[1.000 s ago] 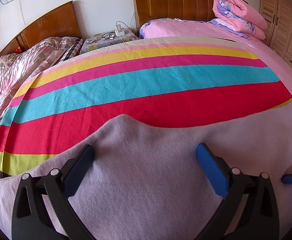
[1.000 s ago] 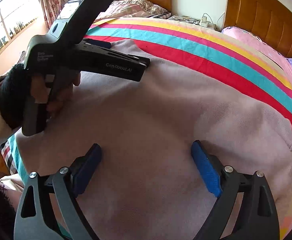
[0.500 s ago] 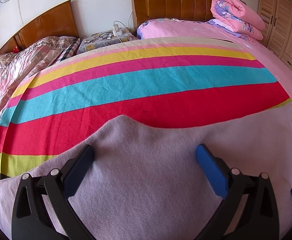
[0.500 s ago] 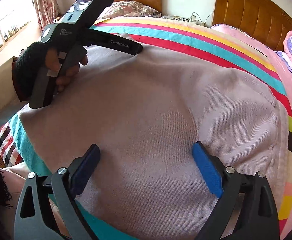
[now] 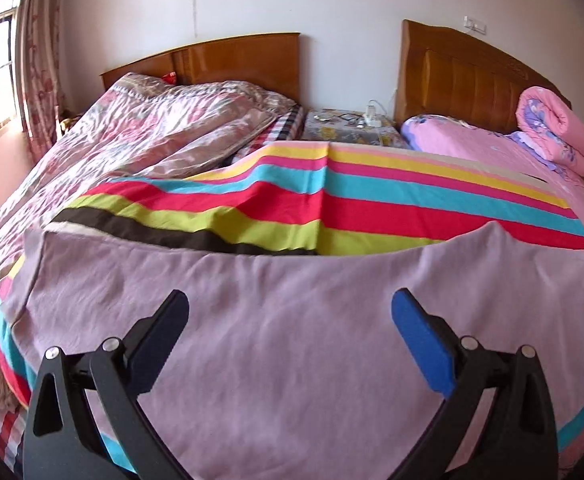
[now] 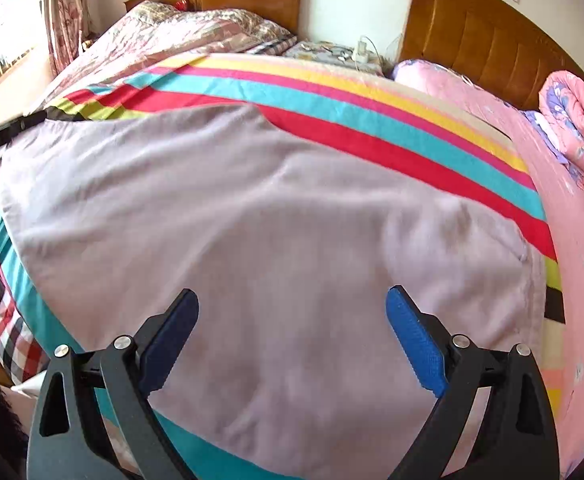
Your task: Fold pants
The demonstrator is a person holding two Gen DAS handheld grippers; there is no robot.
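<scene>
The pale lilac pants (image 6: pixel 260 216) lie spread flat on the striped sheet (image 6: pixel 371 120) of the bed, ahead of and beneath both pairs of fingers. The left gripper (image 5: pixel 290 320) and right gripper (image 6: pixel 292 316) each hover with fingers spread wide, holding nothing. The fold seems about to begin; next, each should probably descend on an edge and pinch it.
</scene>
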